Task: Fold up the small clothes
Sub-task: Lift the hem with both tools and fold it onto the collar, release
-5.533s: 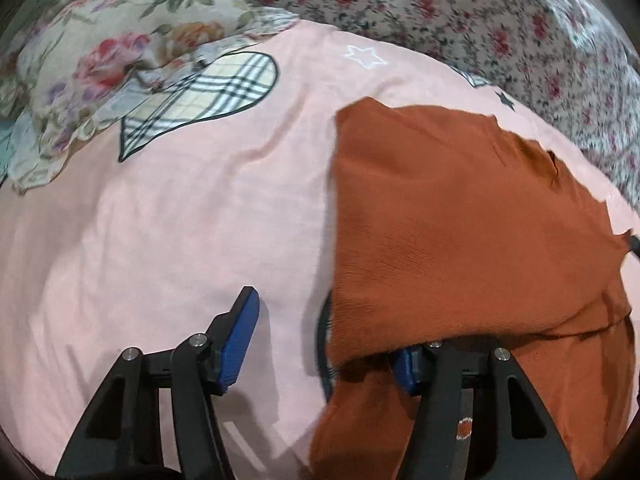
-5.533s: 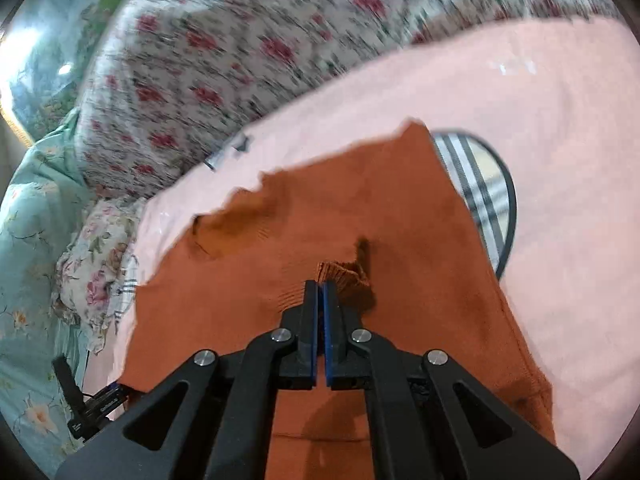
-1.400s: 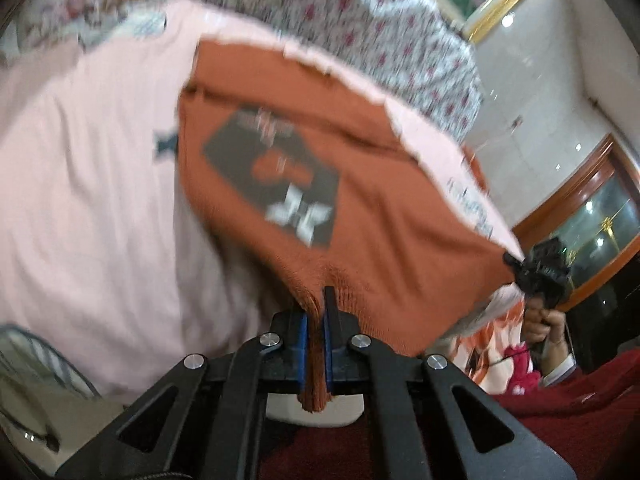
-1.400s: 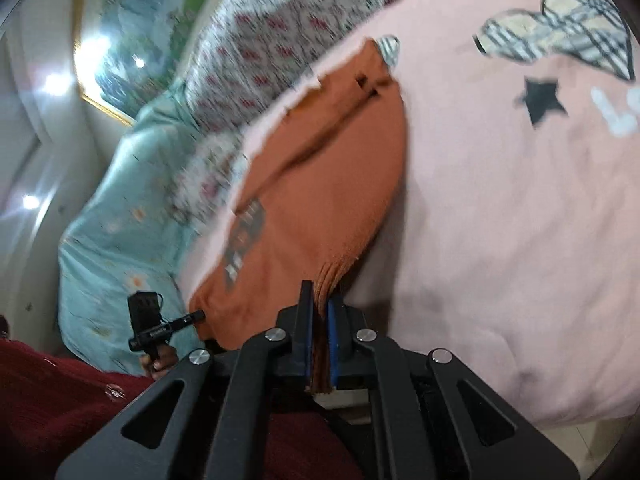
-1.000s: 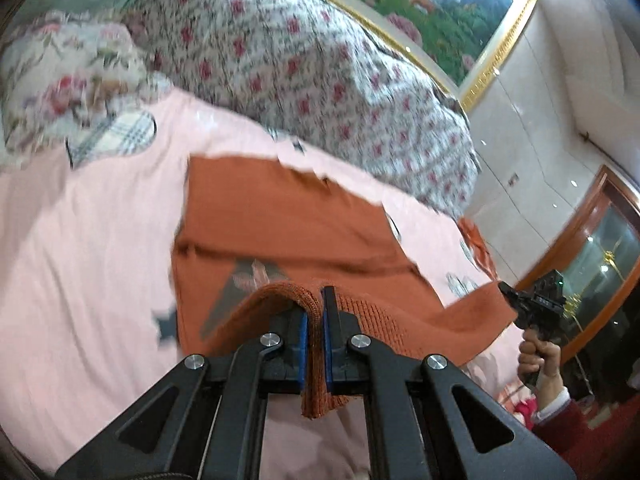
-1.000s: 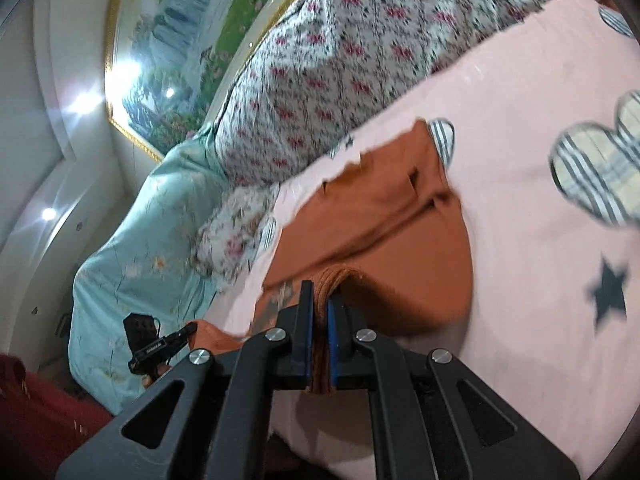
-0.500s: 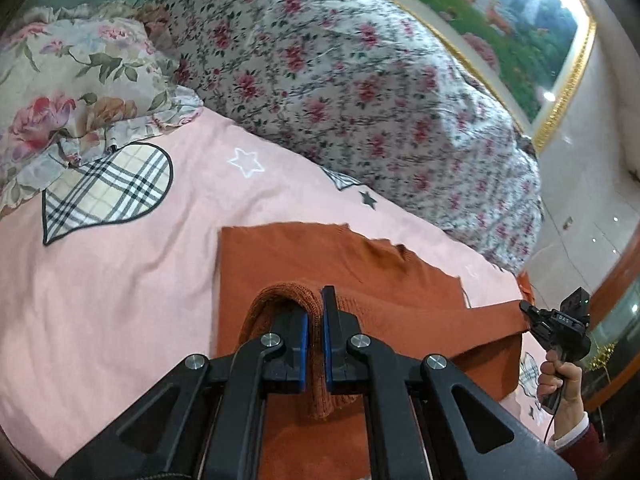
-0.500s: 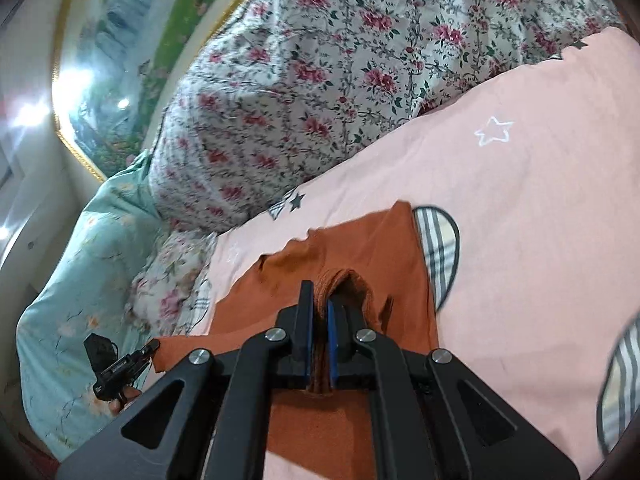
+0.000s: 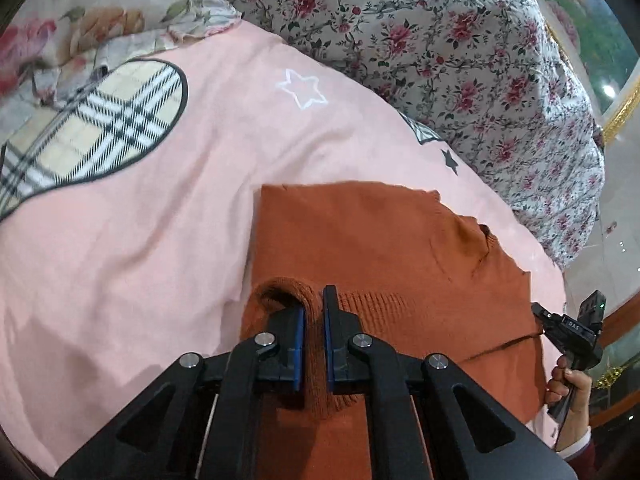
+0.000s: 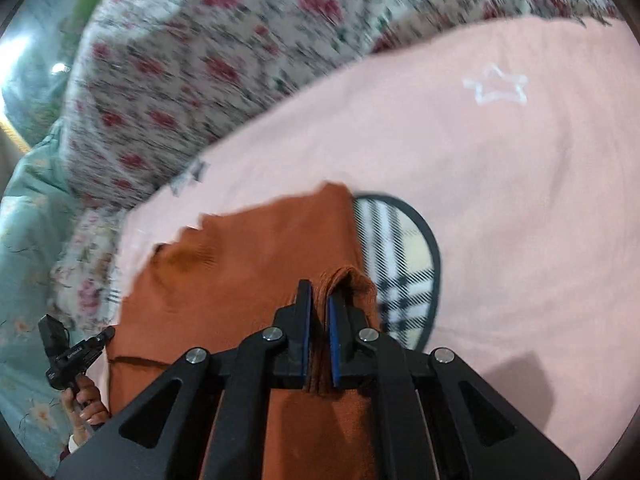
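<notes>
A rust-orange knit sweater [image 9: 372, 240] lies folded on the pink bedspread [image 9: 160, 220]. My left gripper [image 9: 313, 312] sits over its near left edge, jaws a narrow gap apart with the ribbed hem between them. In the right wrist view the sweater [image 10: 248, 264] lies the same way. My right gripper [image 10: 317, 308] holds a fold of the sweater's right edge between its slightly parted jaws. Each view shows the other hand-held gripper at the sweater's far side.
A floral quilt [image 9: 460, 48] is piled behind the sweater. A rose-print pillow [image 9: 80, 20] lies at the far left. Plaid heart patches [image 9: 100, 120] and stars mark the bedspread. A teal cover [image 10: 24, 220] lies at the left of the right wrist view.
Both grippers have come down and forward, laying the sweater's lifted edge onto its upper part. Both pairs of jaws have parted slightly from fully shut.
</notes>
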Demonstrator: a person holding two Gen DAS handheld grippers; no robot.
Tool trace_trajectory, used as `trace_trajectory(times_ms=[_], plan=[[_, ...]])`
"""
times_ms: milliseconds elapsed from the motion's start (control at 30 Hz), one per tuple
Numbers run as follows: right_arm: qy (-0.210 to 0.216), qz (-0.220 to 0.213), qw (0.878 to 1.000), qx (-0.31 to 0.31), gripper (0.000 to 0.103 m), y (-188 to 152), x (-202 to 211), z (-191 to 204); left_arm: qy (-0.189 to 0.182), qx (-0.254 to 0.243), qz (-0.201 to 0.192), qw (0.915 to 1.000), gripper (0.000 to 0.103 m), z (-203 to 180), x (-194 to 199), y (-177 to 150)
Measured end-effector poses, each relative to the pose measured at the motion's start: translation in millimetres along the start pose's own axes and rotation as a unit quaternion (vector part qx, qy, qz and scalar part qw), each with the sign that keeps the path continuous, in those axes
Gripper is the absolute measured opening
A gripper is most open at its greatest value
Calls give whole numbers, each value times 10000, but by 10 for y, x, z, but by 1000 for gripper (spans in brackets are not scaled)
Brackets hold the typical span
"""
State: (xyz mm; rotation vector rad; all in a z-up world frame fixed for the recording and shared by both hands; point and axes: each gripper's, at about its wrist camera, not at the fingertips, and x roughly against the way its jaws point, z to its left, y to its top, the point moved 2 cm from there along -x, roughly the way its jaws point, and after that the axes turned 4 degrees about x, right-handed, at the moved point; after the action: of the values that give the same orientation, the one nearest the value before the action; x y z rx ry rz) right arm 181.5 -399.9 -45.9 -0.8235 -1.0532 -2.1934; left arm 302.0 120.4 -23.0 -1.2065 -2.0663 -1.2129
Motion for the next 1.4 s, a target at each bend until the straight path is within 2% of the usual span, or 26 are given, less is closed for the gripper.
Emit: trace_trajectory(times_ms=[33,100,167,233,300,333,367,433,500,533,567,667,733,800,867,967,1133,1300,1400], plan=[[-21,-133,9999,-63,16,-21,90,-12,-80,-60,-18,9999,12,-36,57,-46],[-238,-461,9987,8,32,-70,312,17,-216,-300,5,9993,23,-172,178,-197],[-260,-664,9970,295,32,-161,483,161,-423,-593,70,9973,27,-363,261,-415],[102,-309,9953,907,32,-315,407,458,-773,-837,390,9927,33,-587,205,-668],[413,341,9876,1478,32,-534,186,742,-967,-992,878,9865,34,-781,4,-886],[555,718,9809,1720,32,-653,48,860,-826,-1134,1106,9839,34,-859,-143,-976],[578,947,9761,1870,32,-722,-50,918,-623,-1281,1136,9833,32,-895,-225,-1010],[360,1238,9685,2132,31,-780,-244,955,-547,-1478,1078,9816,31,-933,-330,-947],[279,1210,9705,2066,30,-677,-319,900,-556,-1445,1151,9812,27,-905,-430,-763],[134,1094,9739,1983,30,-569,-326,862,-464,-1462,1125,9817,26,-891,-473,-674],[-76,930,9771,1915,29,-455,-317,826,-344,-1468,1082,9826,20,-880,-516,-560],[-768,139,9867,1424,31,-38,-198,635,-10,-1233,787,9892,20,-785,-603,-80],[-821,-320,9919,914,31,169,-56,475,257,-927,491,9942,24,-654,-555,183],[-742,-423,9945,615,31,209,35,412,432,-569,170,9973,46,-528,-432,342],[-649,-440,9947,666,31,129,126,446,414,-398,4,9983,50,-455,-317,335],[-569,-267,9944,848,31,-152,177,555,360,-390,4,9986,50,-394,-148,85],[-364,-62,9964,765,31,-587,276,606,-69,-375,93,9992,50,-445,256,-650],[-139,-123,9983,561,31,-1003,474,650,-541,-272,128,9981,52,-486,617,-1349],[8,-140,9990,425,31,-1174,542,690,-611,-3,151,9980,54,-430,700,-1642]])
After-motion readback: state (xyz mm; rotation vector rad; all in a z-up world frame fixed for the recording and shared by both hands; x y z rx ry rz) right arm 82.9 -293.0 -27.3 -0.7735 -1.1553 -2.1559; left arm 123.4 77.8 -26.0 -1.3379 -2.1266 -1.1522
